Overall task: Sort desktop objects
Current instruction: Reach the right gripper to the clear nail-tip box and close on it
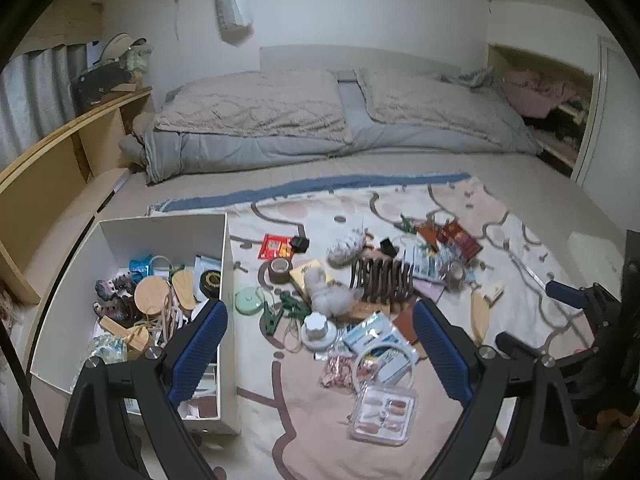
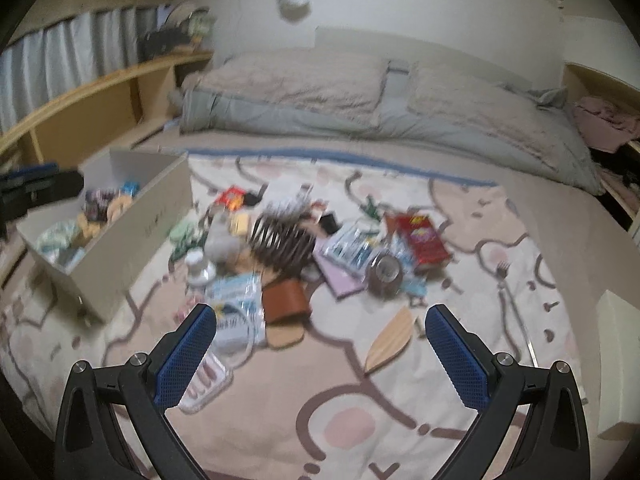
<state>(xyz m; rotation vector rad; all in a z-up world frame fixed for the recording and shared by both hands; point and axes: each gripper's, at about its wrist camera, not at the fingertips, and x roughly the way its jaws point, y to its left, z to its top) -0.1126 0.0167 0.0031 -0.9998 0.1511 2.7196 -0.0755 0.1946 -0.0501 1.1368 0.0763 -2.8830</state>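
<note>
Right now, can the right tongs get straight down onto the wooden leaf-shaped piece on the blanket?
Probably yes. The right tongs are open and empty, and the wooden leaf lies flat on the blanket just ahead between the fingers, apart from the clutter, nothing on top of it.

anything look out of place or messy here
Yes: a heap of small items lies loose on the patterned blanket beside the white box, which is only partly filled. The nail case and wooden leaf lie apart from the heap. Both tongs, left and right, are open and empty.
</note>
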